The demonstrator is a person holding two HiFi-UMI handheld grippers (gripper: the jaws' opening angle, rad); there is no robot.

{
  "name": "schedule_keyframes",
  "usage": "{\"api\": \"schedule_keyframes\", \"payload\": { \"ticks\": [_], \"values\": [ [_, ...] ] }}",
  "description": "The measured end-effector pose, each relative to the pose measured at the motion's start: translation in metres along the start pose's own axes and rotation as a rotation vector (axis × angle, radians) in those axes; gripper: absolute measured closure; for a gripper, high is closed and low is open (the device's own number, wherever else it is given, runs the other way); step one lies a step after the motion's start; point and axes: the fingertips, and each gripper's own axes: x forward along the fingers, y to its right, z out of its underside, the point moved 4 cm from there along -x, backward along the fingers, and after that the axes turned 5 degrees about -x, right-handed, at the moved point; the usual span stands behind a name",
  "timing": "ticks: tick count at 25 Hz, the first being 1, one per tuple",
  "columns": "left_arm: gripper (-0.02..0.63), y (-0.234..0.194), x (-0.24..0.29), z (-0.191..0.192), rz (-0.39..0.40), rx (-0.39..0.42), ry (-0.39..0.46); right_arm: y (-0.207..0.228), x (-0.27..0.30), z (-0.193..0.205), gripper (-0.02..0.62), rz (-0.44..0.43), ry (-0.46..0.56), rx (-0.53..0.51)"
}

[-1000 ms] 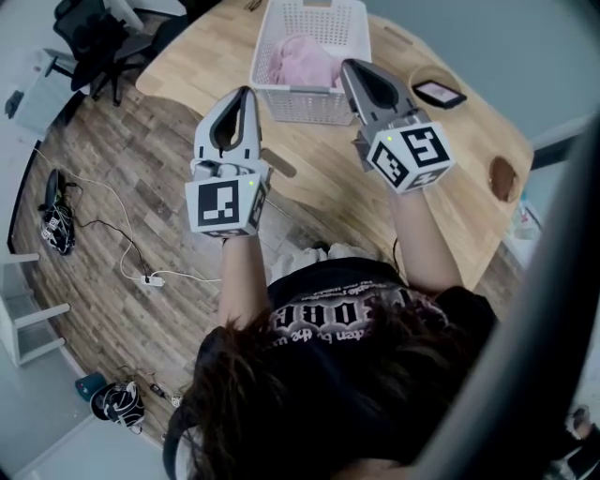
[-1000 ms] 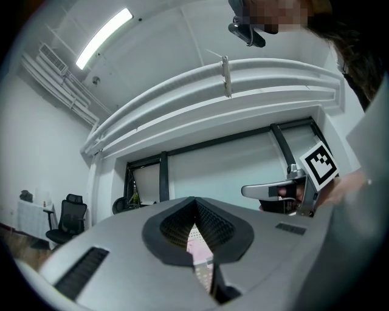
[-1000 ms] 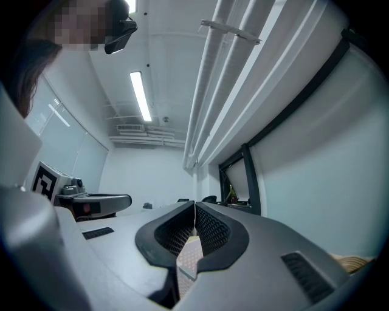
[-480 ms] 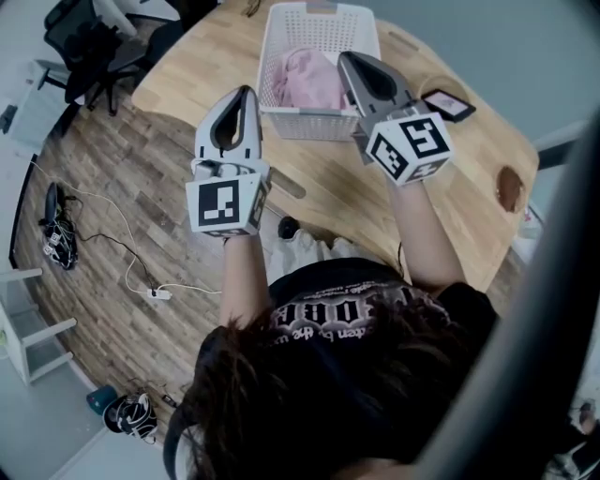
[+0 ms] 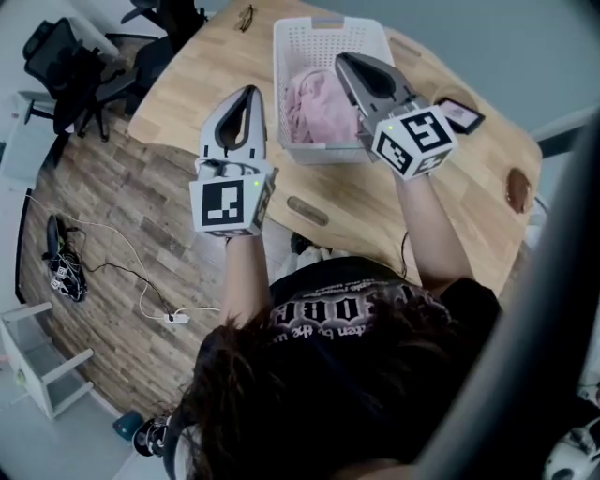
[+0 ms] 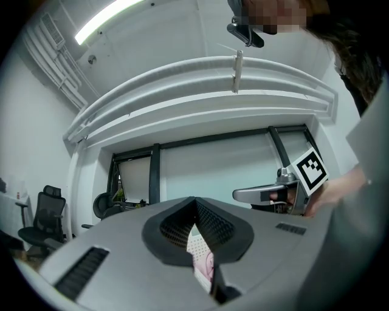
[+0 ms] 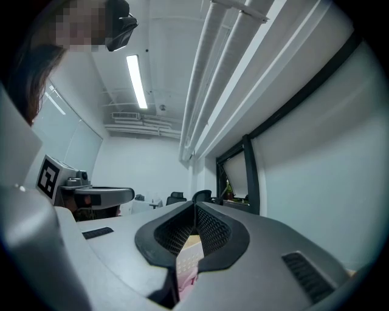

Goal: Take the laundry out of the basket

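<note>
Head view: pink laundry (image 5: 317, 111) lies in the white basket (image 5: 292, 47) on the table (image 5: 211, 70). Beside the basket hovers the left hand-held gripper (image 5: 249, 92), the right hand-held gripper (image 5: 340, 59) over it; both have jaws pressed together, empty.

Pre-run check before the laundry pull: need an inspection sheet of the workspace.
Surface: wooden table, mostly bare.
Job's things: white basket on the table; pink laundry still inside.
Clutter: glasses; dark phone-like device; brown object at the right edge.
Grippers: left claw and right claw shut, empty, near the basket.
Cables: tangle and power strip on the floor.
Surroundings: office chairs.
</note>
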Motion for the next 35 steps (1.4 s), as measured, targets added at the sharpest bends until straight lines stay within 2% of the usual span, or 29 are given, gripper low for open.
{"api": "schedule_keyframes", "payload": {
  "ticks": [8,10,13,14,16,21,28,32,35],
  "values": [
    [0.604,-0.031,0.032,0.014,0.067,-0.022,0.001,0.021,0.031,0.033,0.563,0.022,-0.057,-0.003],
    [0.604,-0.035,0.04,0.015,0.083,-0.025,0.002,0.023,0.04,0.038,0.562,-0.004,-0.069,-0.015],
    [0.604,-0.038,0.051,0.015,0.106,-0.04,0.007,0.02,0.054,0.057,0.56,-0.104,-0.148,-0.073],
    [0.604,-0.04,0.054,0.017,0.109,-0.042,0.006,0.019,0.058,0.066,0.544,-0.133,-0.181,-0.088],
    [0.604,-0.044,0.06,0.019,0.113,-0.042,0.006,0.018,0.067,0.085,0.4,-0.174,-0.238,-0.084],
    [0.604,-0.053,0.069,0.022,0.131,-0.065,0.01,0.022,0.084,0.136,0.321,-0.201,-0.408,-0.065],
    [0.604,-0.06,0.075,0.026,0.142,-0.079,0.012,0.014,0.092,0.185,0.249,-0.288,-0.556,-0.044],
    [0.604,-0.06,0.074,0.029,0.161,-0.069,-0.004,0.013,0.089,0.213,0.244,-0.299,-0.657,-0.008],
    [0.604,-0.066,0.072,0.032,0.151,-0.069,-0.011,0.01,0.089,0.222,0.245,-0.319,-0.691,0.002]
  ]
}}
